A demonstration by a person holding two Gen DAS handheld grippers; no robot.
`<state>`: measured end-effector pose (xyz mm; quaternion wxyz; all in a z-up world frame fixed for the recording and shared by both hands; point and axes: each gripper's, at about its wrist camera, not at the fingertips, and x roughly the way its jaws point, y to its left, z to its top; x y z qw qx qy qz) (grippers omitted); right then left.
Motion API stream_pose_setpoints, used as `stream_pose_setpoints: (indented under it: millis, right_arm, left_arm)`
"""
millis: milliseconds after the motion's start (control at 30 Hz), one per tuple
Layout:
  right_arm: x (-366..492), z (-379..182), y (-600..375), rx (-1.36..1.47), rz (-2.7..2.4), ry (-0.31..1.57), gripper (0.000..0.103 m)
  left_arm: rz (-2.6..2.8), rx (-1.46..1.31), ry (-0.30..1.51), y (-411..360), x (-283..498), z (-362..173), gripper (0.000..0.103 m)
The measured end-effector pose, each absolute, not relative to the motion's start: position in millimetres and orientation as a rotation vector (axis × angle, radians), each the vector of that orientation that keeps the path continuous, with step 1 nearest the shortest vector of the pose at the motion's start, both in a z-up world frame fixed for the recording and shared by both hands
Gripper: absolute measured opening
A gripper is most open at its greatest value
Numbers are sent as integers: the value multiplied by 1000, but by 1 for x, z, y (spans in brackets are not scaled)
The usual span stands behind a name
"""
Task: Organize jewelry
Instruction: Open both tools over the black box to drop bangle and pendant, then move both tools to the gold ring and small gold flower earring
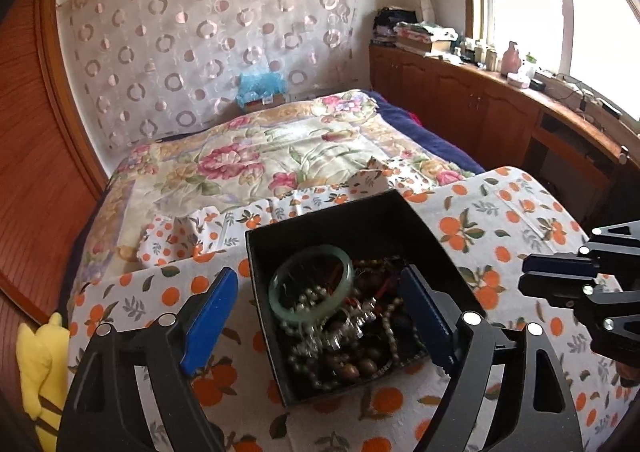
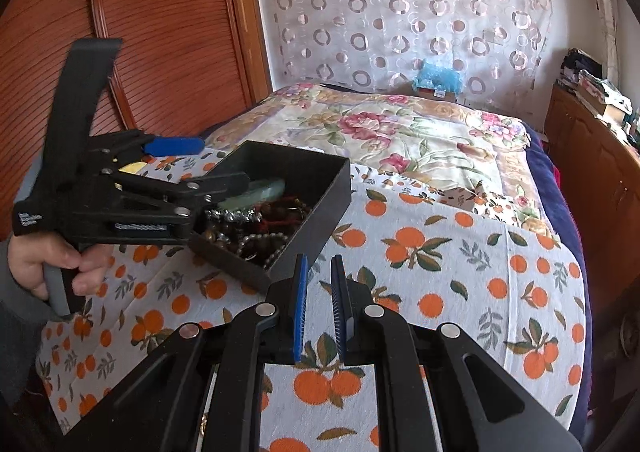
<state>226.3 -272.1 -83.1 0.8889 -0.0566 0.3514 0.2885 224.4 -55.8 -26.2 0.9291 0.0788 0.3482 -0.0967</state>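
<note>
Black box (image 1: 360, 220) at centre of the left wrist view, open-topped, holding a tangle of jewelry (image 1: 352, 336): pale green bangle (image 1: 311, 284) leaning toward ten o'clock in the pile, silver and brown bead strands heaped toward five o'clock. Nothing lifted out yet, by the look of it.

Left gripper (image 1: 320, 316) spread wide, holding nothing, one blue finger outside the box's left wall, the other over the box's right part, so that the bangle lies straight ahead between the fingers. Bangle tilted, ring face turned partly up, its rim running roughly eight to two o'clock. Clearly the nearer hand for a first pick; a likely risk is bead strands snagging along with it.

Right gripper (image 2: 322, 308) nearly closed, a narrow gap between the blue pads, gripping nothing, resting low over the cloth with the box off at eleven o'clock and just beside the fingertips.

Underneath, a white cloth printed with oranges (image 1: 520, 220) covering the table. Beyond, at twelve o'clock, a bed with a floral quilt (image 1: 260, 156), a sheer curtain with ring pattern (image 1: 208, 36), wooden cabinets (image 1: 460, 100) below a bright window at two o'clock.
</note>
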Motion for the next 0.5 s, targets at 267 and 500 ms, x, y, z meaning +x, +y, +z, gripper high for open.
stream_pose_setpoints:
  millis: [267,500]
  right_arm:
    - [183,-97,-274,-130,646,730,14]
    - [146,-110,-263,-182,691,743,23]
  left_arm:
    - [-254,154,696,-55,178,-31,84]
    - [-288,138,732,-50,145,-53,84]
